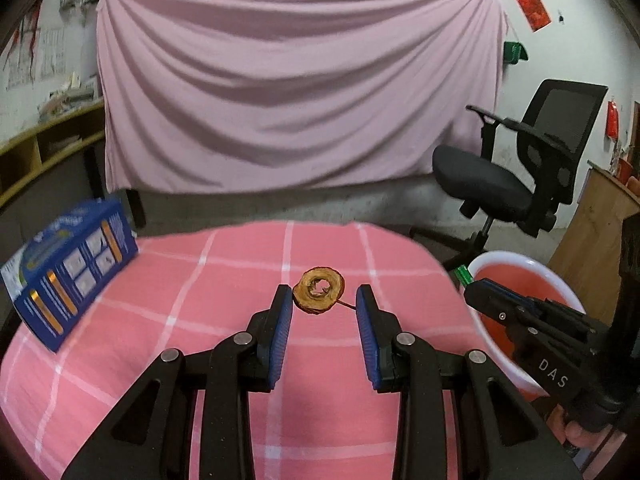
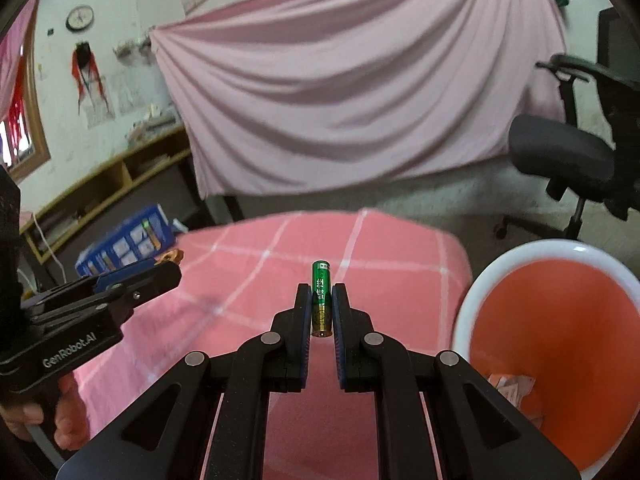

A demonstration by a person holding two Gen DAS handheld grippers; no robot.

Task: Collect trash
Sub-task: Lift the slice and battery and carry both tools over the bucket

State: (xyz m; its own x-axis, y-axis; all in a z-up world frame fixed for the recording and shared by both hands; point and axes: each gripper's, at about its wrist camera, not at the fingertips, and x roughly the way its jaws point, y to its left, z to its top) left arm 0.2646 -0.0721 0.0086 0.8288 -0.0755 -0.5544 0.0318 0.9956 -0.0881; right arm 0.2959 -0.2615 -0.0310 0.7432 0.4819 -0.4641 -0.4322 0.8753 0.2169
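Gripping green battery (image 2: 321, 300) in right gripper (image 2: 321, 292), near bucket (image 2: 472, 304) at table's right. Left gripper (image 1: 323, 300) pinching brown dried fruit ring (image 1: 319, 289) by its stem, over pink checked cloth (image 1: 200, 280).

Left tongs (image 1: 324, 300) part-open, gripping; right tongs (image 2: 321, 296) clamped shut.

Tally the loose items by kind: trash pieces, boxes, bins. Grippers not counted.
Trash pieces: 2, a dried fruit ring between the left gripper's fingers and a green battery clamped in the right gripper
Boxes: 1, blue box on the checked cloth
Bins: 1, orange bin with paper scraps at the bottom
Total: 4
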